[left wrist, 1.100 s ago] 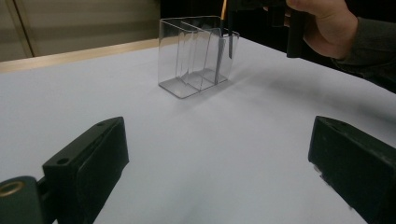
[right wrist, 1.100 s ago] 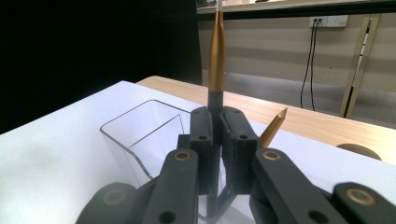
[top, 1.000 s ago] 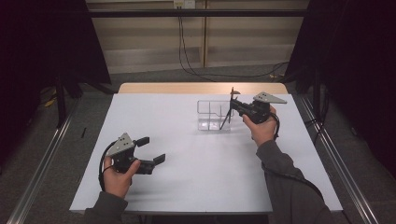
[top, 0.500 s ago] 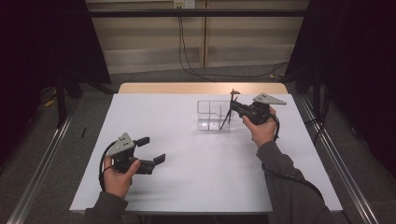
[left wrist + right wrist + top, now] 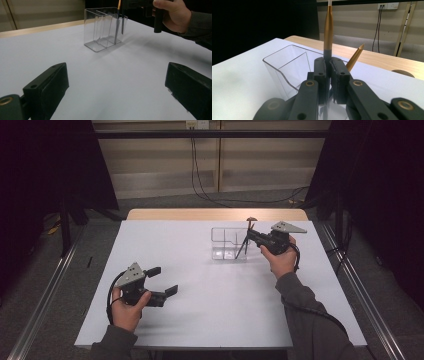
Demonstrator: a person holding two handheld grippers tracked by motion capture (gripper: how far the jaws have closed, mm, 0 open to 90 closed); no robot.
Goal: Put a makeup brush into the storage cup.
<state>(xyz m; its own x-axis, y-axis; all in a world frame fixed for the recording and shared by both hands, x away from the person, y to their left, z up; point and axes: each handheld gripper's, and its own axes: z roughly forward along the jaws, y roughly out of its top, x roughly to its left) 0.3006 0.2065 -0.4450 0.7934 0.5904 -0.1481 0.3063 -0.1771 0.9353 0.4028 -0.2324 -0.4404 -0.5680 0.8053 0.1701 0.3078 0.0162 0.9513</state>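
While our right gripper (image 5: 329, 72) clamps the upright pen (image 5: 328, 30) over the clear holder (image 5: 229, 243) near the table's far edge, our left gripper (image 5: 161, 281) waits wide open.

The white table (image 5: 220, 305) lies open across its near and left parts; passage there is unobstructed between the left gripper (image 5: 162, 280) and the clear organiser (image 5: 227, 242). The organiser stands upright toward the far right, with thin divider walls inside. Its right-hand end is occupied: the right gripper (image 5: 248, 236) sits above it, jaws pinched on an upright gold-handled brush (image 5: 328, 32), and a second brush (image 5: 355, 58) leans beside it. The person's right forearm (image 5: 305, 315) blocks the near-right approach.
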